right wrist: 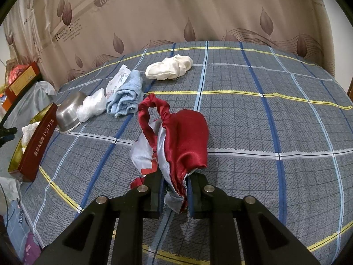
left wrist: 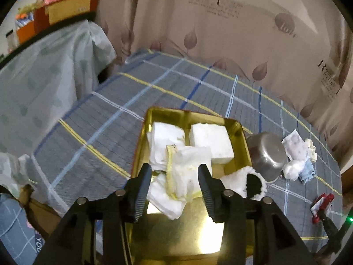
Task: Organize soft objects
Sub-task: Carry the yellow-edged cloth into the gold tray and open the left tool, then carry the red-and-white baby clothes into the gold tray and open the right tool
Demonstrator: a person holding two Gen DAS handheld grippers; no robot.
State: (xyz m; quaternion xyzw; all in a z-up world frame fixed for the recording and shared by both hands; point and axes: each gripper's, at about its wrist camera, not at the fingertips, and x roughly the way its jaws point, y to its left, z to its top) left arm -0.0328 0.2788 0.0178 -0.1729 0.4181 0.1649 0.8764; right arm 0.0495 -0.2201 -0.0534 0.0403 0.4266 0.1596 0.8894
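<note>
Two claws work over a bed covered by a grey checked sheet with blue, white and yellow lines. The left claw stands about half open above a gold tin, its pads clear of a crumpled white cloth with a yellow edge that lies between and just beyond them, resting on other white pieces in the tin. A folded white cloth and a white block sit further back in the same tin. A white fluffy piece with a black patch hangs over the tin's right rim, just beside an overturned steel bowl.

The right claw is closed tight on a red and silver satin pouch, which stands up from its tips above the sheet, a red loop at its top. Beyond the pouch on the bed lie a light blue towel, a white plastic bag next to the bowl, a printed white wrapper and, further back, a cream bundle. The tin's red side, lettered TOFFEE, shows at the left in this view.
</note>
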